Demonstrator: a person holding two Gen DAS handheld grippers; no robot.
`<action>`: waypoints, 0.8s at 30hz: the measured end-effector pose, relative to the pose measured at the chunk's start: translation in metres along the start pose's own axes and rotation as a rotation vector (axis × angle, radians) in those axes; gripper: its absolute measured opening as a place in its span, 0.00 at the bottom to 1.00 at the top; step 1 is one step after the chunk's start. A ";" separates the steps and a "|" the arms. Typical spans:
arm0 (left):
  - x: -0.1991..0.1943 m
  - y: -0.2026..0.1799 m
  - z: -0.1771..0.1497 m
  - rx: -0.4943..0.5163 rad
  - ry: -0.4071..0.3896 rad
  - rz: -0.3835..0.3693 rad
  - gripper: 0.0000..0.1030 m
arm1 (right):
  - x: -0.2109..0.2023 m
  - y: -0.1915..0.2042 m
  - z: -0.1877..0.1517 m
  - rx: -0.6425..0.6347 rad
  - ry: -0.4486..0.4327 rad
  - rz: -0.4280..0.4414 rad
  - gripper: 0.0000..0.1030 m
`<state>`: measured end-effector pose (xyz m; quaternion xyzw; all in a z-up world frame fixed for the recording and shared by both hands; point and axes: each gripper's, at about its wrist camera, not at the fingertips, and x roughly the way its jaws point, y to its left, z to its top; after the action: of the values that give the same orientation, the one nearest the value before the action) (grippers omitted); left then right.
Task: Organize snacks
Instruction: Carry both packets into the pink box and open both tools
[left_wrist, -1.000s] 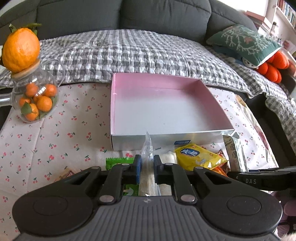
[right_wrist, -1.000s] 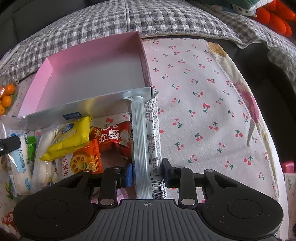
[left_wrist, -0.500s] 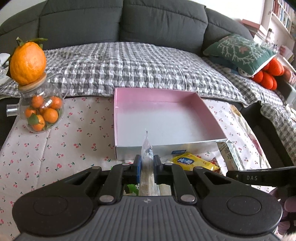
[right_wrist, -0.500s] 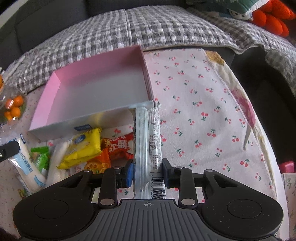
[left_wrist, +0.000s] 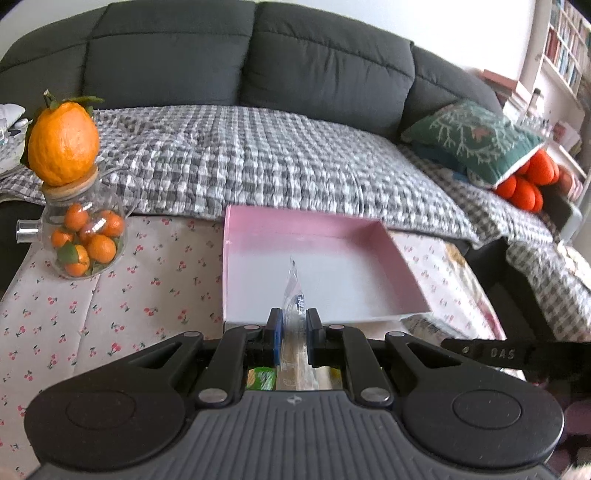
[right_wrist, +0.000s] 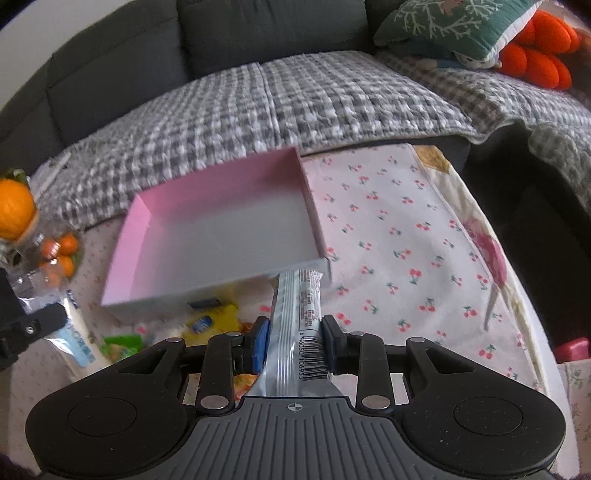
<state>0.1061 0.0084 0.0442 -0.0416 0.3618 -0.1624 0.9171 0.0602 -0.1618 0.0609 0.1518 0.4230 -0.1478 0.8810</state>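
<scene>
**Both grippers hold a snack before the pink box**

The left hand-held gripper (left_wrist: 293, 332) is clamped on a clear snack packet (left_wrist: 293, 295), its tip over the pink box (left_wrist: 317, 236). The right hand-held gripper (right_wrist: 295, 341) pinches a silver barcoded snack bar (right_wrist: 299, 314) whose far end reaches the box's near corner on the tabletop (right_wrist: 388, 229).

The table wears a white cloth with a little cherry print (right_wrist: 399, 236), and a shallow pink box (left_wrist: 314, 230) sits in the middle of it by the far edge. Off to the left there's a glass jar of small oranges (left_wrist: 83, 240), and a heap of snack packets (right_wrist: 212, 321) lies right in front of the box.
</scene>
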 end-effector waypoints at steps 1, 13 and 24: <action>0.000 -0.001 0.003 -0.001 -0.009 -0.002 0.11 | -0.001 0.001 0.003 0.007 -0.007 0.009 0.28; 0.026 0.002 0.017 -0.047 -0.008 -0.010 0.11 | 0.013 -0.013 0.031 0.131 -0.001 0.096 0.17; 0.018 0.008 0.000 -0.071 0.067 -0.033 0.11 | 0.052 -0.036 0.005 0.058 0.176 -0.023 0.40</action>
<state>0.1208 0.0104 0.0306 -0.0747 0.3969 -0.1659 0.8996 0.0809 -0.2038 0.0177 0.1846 0.4961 -0.1562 0.8339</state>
